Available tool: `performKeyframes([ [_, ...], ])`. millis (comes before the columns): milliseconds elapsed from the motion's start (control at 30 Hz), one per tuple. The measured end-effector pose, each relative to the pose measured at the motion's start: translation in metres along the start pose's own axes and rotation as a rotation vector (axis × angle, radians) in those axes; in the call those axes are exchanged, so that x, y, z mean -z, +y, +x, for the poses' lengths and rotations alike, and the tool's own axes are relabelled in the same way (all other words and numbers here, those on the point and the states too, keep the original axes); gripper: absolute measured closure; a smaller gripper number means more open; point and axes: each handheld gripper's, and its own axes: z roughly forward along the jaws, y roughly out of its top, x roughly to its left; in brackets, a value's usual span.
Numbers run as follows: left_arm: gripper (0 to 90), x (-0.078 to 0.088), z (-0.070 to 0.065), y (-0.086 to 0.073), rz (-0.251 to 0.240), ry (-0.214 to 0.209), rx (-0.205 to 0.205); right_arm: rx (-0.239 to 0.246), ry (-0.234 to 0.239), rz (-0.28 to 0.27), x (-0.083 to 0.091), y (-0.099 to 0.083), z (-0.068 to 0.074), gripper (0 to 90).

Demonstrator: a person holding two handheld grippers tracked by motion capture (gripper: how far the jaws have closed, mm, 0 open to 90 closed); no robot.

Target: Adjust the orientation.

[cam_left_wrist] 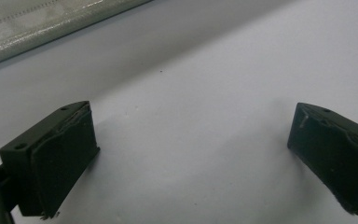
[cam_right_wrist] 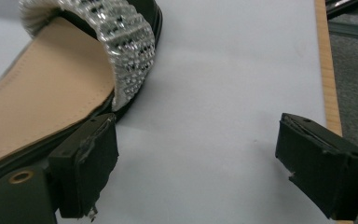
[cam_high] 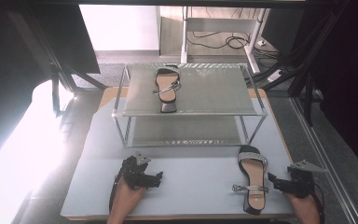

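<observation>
A pale grey table with a light wooden edge carries everything; a two-tier metal shoe rack stands on its far half, and a black sandal with a sparkly strap lies flat on the near right of the tabletop, toe pointing toward the rack. A second matching sandal lies on the rack's upper shelf, left of centre, heel toward the near edge; the lower shelf sits just above the tabletop.

Two-tier metal shoe rack at table's 12 o'clock; one sandal on top shelf, toe to 12. Cables on floor beyond.
</observation>
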Motion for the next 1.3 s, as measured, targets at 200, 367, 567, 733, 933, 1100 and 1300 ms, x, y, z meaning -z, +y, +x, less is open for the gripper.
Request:
performKeyframes([
  [200,0.9,0.000,0.000,0.000,-0.002,0.000,0.002,-0.025,0.045,-0.035,0.013,0.008,-0.005,13.4],
  [367,1.1,0.000,0.000,0.000,-0.002,0.001,0.003,-0.020,0.090,-0.050,0.013,0.017,-0.001,13.3],
  [567,1.3,0.000,0.000,0.000,-0.003,0.002,0.004,-0.019,0.149,-0.039,-0.002,0.024,0.007,17.2],
  [733,1.6,0.000,0.000,-0.001,-0.004,0.002,0.005,-0.019,0.163,-0.025,-0.013,0.030,0.015,27.2],
  [933,2.0,0.000,0.000,-0.001,-0.006,0.004,0.007,-0.075,0.152,-0.009,-0.026,0.035,0.020,47.9],
  [1100,2.2,0.000,0.000,-0.001,-0.007,0.005,0.007,-0.130,0.150,-0.017,-0.029,0.035,0.019,60.8],
  [1300,2.4,0.000,0.000,-0.001,-0.007,0.006,0.008,-0.248,0.179,-0.019,-0.030,0.032,0.012,66.5],
])
